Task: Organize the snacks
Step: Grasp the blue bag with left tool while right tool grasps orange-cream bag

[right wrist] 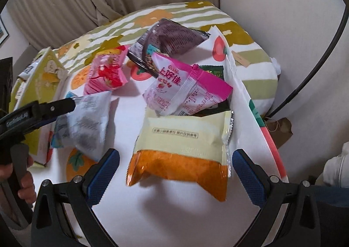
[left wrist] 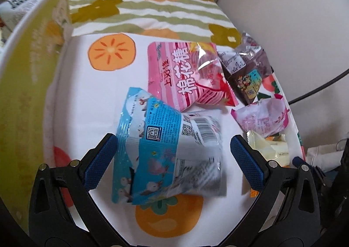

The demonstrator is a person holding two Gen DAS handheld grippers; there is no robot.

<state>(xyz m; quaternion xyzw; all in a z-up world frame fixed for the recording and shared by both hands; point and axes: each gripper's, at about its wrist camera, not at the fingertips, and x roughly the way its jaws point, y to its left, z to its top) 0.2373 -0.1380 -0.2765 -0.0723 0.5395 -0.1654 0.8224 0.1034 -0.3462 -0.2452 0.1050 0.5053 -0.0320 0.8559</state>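
A blue and white snack bag (left wrist: 168, 149) lies between the wide-open fingers of my left gripper (left wrist: 174, 162); the left pad touches its edge, the right pad is apart. It also shows in the right wrist view (right wrist: 87, 125), with the left gripper (right wrist: 43, 107) beside it. My right gripper (right wrist: 176, 173) is open around a cream and orange packet (right wrist: 181, 149), not touching it. Behind lie a pink striped marshmallow bag (left wrist: 185, 75) (right wrist: 106, 75), a magenta and white bag (right wrist: 185, 92) (left wrist: 261, 118) and a dark purple bag (left wrist: 244, 68) (right wrist: 170, 40).
A yellow-green cardboard box (left wrist: 28, 85) (right wrist: 41, 85) stands open at the left with a carton inside it. The tablecloth (left wrist: 87, 103) has orange fruit prints; its right edge drops off near a black cable (right wrist: 322, 55). A dark green packet (right wrist: 213, 71) peeks out behind the magenta bag.
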